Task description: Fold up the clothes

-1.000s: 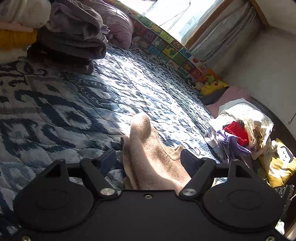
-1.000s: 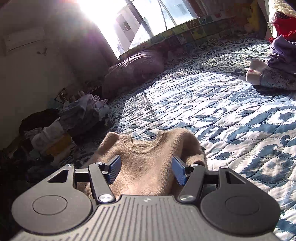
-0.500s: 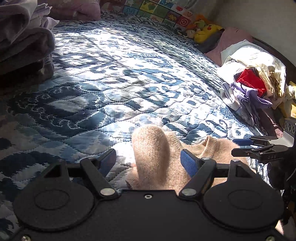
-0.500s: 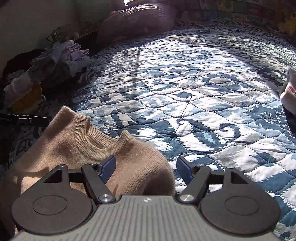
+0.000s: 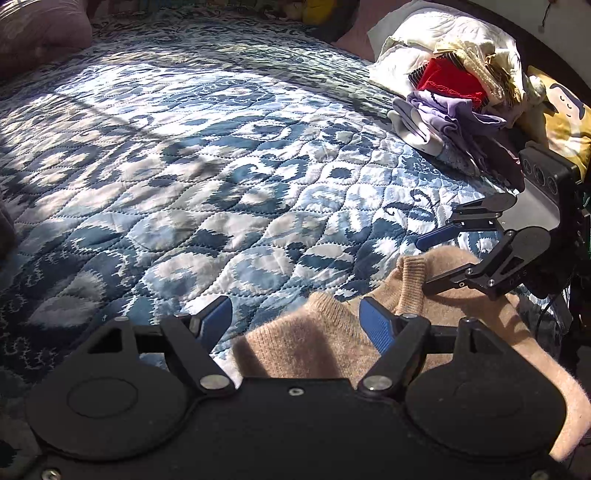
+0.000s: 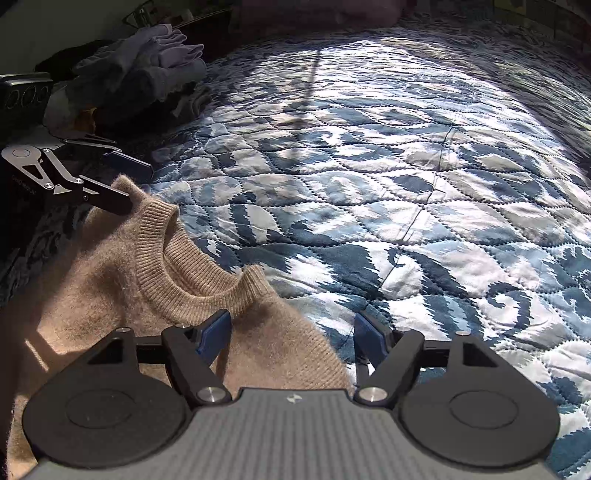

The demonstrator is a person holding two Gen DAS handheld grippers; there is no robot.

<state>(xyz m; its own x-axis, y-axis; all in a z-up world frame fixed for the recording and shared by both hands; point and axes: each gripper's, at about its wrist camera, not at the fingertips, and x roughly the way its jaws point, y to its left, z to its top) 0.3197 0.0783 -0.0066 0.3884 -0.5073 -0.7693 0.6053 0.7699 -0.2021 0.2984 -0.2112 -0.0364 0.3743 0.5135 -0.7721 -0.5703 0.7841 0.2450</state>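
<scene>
A beige knit sweater (image 6: 110, 280) lies on the blue-and-white quilt (image 6: 369, 166), its ribbed collar (image 6: 192, 291) facing up. My right gripper (image 6: 291, 338) is open, and the sweater's right shoulder lies between its blue pads. My left gripper (image 5: 297, 325) is open too, with the other shoulder (image 5: 317, 343) between its fingers. Each gripper shows in the other's view: the left gripper (image 6: 127, 184) straddles the far shoulder edge, and the right gripper (image 5: 430, 260) stands open by the collar (image 5: 410, 284). The sweater's lower body is hidden under the grippers.
A heap of unfolded clothes (image 5: 461, 85) in red, purple and cream lies at the bed's right side, beside a yellow pillow (image 5: 565, 122). A stack of grey and lilac clothes (image 6: 147, 66) sits at the left. A pink pillow (image 5: 37, 33) lies far back.
Both grippers have tipped down toward the quilt and spread to the sweater's two shoulders. The sweater now lies flatter with its collar showing. Both stayed open.
</scene>
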